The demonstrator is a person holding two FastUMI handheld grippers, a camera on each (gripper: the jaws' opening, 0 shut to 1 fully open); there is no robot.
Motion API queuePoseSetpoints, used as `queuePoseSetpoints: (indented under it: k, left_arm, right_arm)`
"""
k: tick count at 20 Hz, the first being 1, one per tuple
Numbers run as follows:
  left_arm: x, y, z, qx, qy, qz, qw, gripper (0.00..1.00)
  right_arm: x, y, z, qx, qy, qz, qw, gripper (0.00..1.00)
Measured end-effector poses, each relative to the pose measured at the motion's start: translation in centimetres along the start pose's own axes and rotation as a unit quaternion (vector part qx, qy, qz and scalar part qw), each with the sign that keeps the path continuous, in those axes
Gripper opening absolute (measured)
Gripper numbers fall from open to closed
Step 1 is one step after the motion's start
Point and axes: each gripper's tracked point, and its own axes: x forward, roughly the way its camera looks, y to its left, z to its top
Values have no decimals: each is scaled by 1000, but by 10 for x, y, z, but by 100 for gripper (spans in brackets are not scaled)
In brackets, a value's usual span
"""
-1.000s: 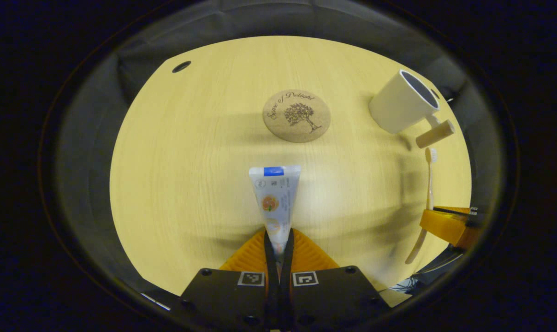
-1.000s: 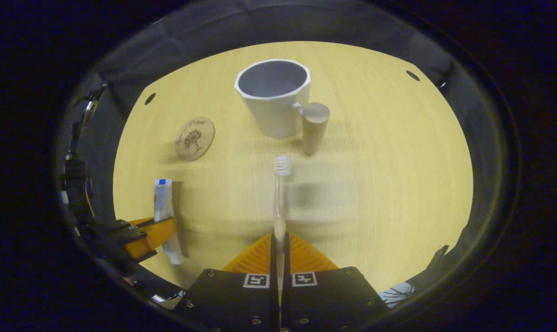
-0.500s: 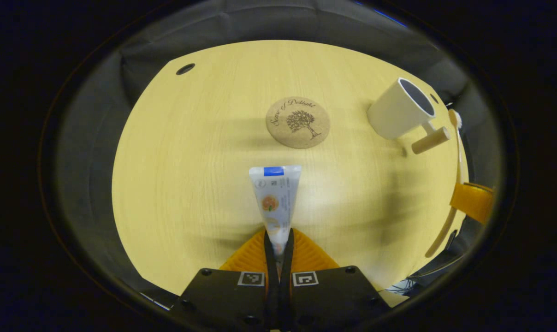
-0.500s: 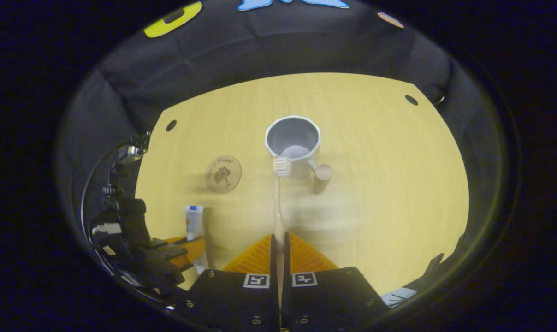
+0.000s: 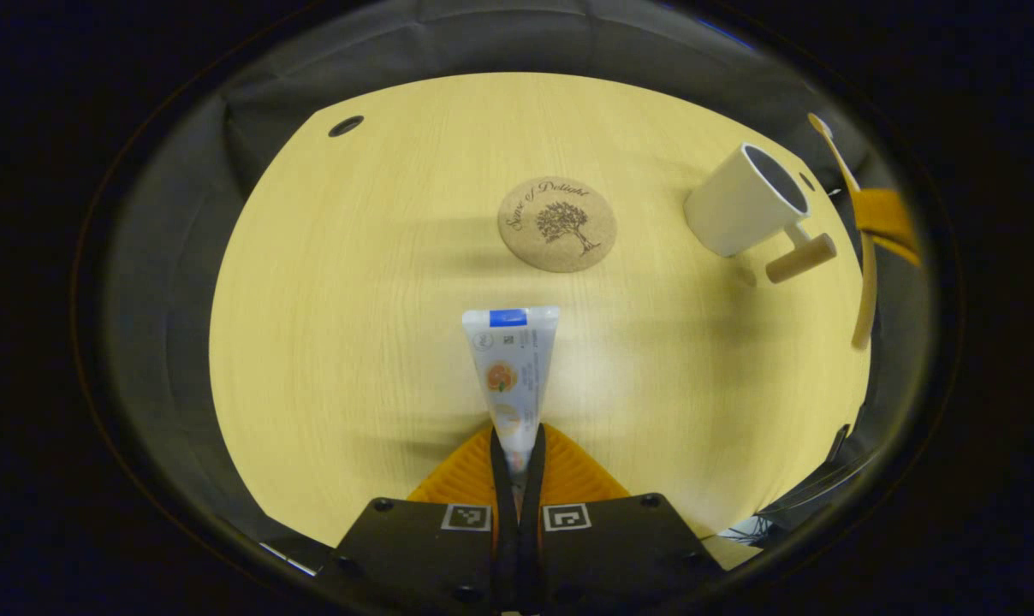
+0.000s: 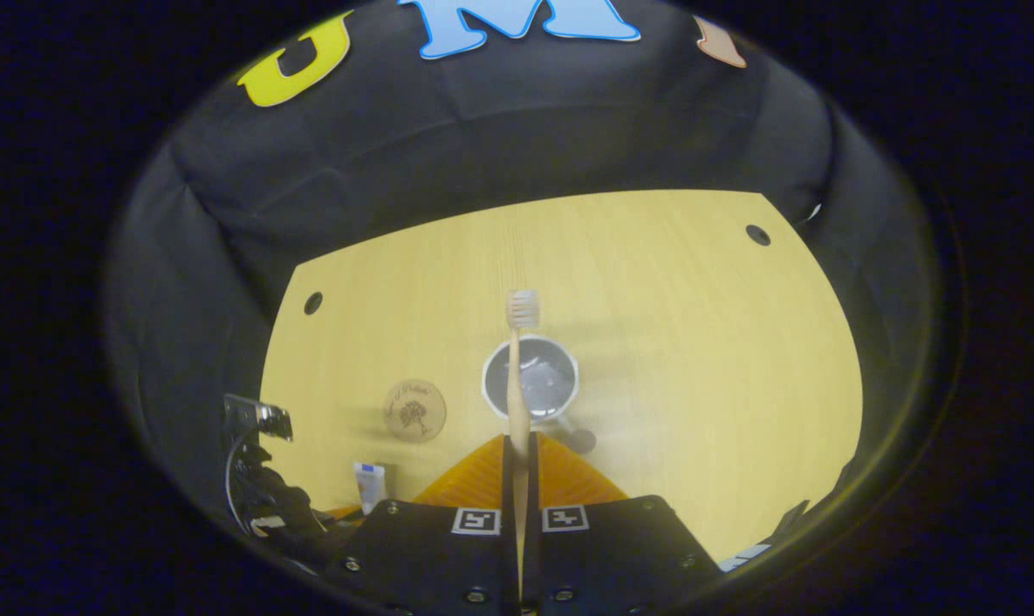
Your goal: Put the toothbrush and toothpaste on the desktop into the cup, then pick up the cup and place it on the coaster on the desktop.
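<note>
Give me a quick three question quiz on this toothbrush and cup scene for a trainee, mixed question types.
1. True or false: the toothpaste already stands in the cup.
2. What does the right tool hold?
   A. the coaster
   B. the toothbrush
   C. nothing
3. Fill in: the coaster lies flat on the ____, apart from the cup.

Key
1. False; the left tool grips it above the desktop.
2. B; the toothbrush is clamped, bristles pointing away, above the cup.
3. desktop
</note>
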Motion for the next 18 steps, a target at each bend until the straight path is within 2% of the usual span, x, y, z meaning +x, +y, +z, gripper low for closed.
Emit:
queuePoseSetpoints:
  k: [3,8,18]
  left_arm:
    - [1,6,-2,-3,5,3,1000,7]
    - [4,10,-3,-4,13,9,1000,8]
    - [5,21,-5,-8,25,20,999,8]
  right_arm:
    - [5,-4,30,5,-18,-3,1000,3]
    - [24,-12,57,30,-28,-4,999,3]
    - [63,-15,73,51,-28,0,998,3]
